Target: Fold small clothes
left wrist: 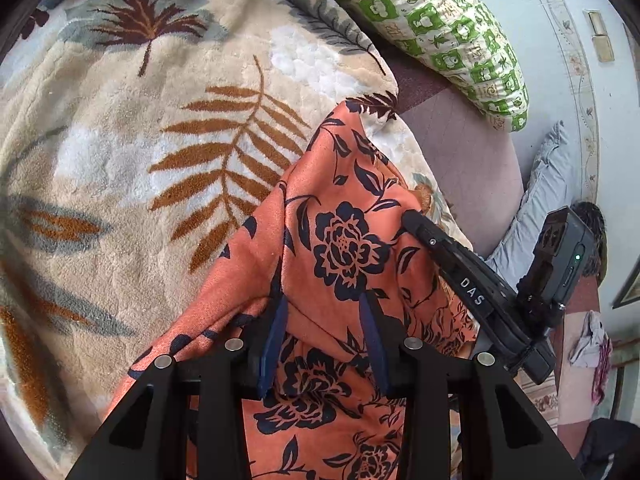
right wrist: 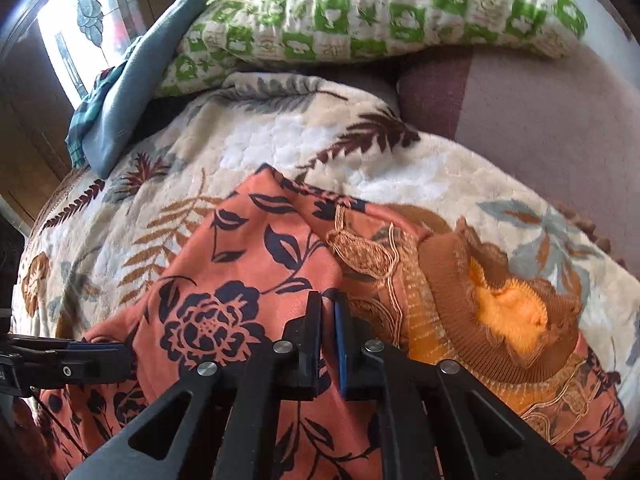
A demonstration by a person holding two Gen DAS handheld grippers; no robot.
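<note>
The right tongs [right wrist: 328,312] are pinched shut on a fold of the orange flowered garment [right wrist: 240,280], seemingly to carry that edge over. The left tongs [left wrist: 324,316] stand partly open above the cloth, nothing pressed between them. The garment lies rumpled on a leaf-patterned blanket [left wrist: 120,140] on the bed, its brown knit collar [right wrist: 500,320] exposed. Both point steeply down. A green checked pillow [right wrist: 380,12] sits beyond.

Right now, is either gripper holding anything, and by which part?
The right gripper is shut on the orange garment, pinching a fold beside its embroidered neckline. The left gripper is open over the cloth, gripping nothing.
</note>
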